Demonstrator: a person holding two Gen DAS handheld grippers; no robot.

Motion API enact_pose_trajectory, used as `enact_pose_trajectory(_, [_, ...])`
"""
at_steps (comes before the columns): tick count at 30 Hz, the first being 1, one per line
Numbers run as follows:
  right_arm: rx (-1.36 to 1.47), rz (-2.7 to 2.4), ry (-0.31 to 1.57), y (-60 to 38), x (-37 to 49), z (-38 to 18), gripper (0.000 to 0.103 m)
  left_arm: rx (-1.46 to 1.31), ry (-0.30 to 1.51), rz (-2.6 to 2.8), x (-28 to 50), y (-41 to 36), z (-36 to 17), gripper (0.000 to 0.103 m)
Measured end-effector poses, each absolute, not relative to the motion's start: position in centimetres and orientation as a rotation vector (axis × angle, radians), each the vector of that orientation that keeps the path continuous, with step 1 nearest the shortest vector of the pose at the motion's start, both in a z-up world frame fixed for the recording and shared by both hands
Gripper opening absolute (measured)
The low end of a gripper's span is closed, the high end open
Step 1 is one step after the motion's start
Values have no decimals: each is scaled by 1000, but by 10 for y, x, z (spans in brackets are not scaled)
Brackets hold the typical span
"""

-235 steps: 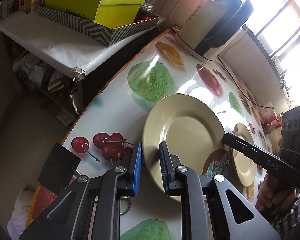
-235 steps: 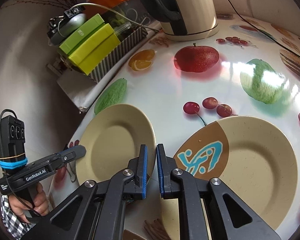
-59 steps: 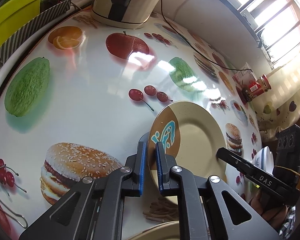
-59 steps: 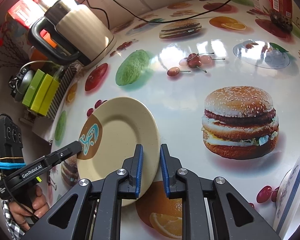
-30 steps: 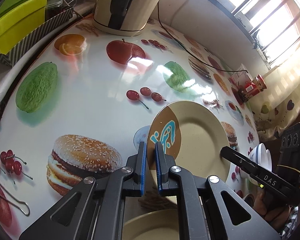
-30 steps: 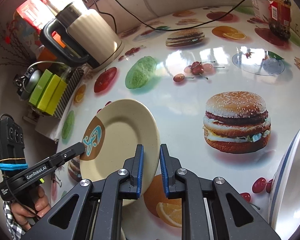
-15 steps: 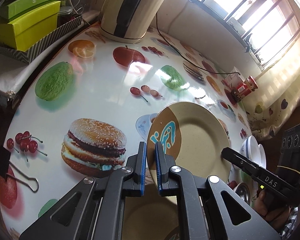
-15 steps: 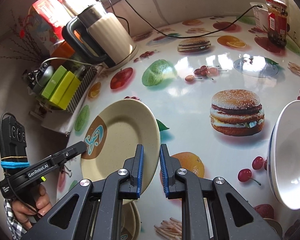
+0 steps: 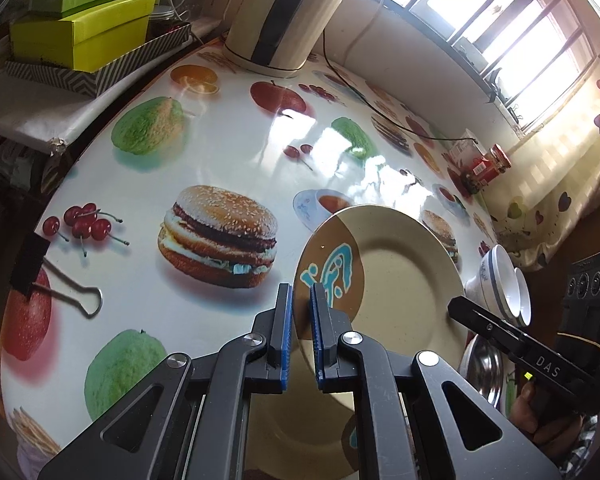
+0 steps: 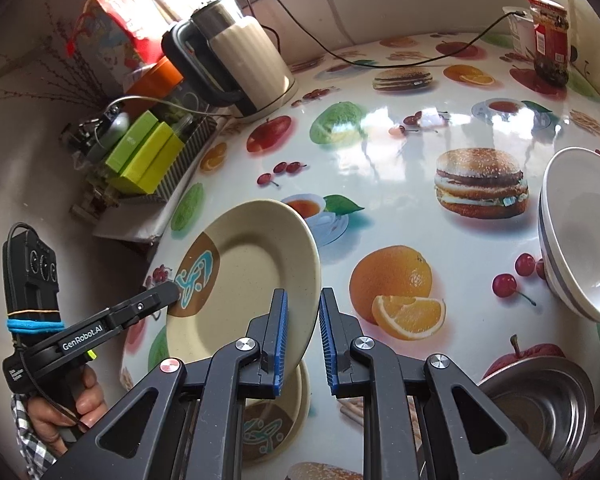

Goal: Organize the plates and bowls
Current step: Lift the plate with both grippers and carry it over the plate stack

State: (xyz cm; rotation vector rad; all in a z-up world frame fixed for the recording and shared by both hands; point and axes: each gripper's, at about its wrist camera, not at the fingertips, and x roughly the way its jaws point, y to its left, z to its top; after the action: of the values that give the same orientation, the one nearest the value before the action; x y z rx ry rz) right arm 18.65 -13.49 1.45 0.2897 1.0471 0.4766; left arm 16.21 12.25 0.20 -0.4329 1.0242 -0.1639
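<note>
A beige plate with a brown and teal patch (image 9: pixel 400 280) (image 10: pixel 240 280) hangs in the air, tilted. My left gripper (image 9: pixel 300 304) is shut on its patterned rim. My right gripper (image 10: pixel 302 312) has its jaws slightly apart around the opposite rim; the plate edge touches the left pad, with a gap to the right pad. A second beige plate (image 9: pixel 300 420) (image 10: pixel 268 420) lies on the table right below. White bowls with blue lines (image 10: pixel 580 236) (image 9: pixel 504 280) stand stacked at the right.
A steel bowl (image 10: pixel 540 412) (image 9: pixel 482 368) sits at the near right. A cream kettle (image 10: pixel 244 60) and green boxes (image 10: pixel 148 152) stand at the back left. A red jar (image 10: pixel 548 40) is far right. A binder clip (image 9: pixel 56 280) lies on the fruit-print tablecloth.
Both grippers carried the patterned plate up and back until it hung over the second plate. The right gripper's jaws have opened a little on the rim.
</note>
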Motion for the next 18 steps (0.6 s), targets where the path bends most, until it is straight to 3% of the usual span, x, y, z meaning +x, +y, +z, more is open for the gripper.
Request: enact_pose_trajectory(18, [279, 511, 1081, -121, 145, -3, 16, -453, 1051, -126, 117, 137, -18, 9])
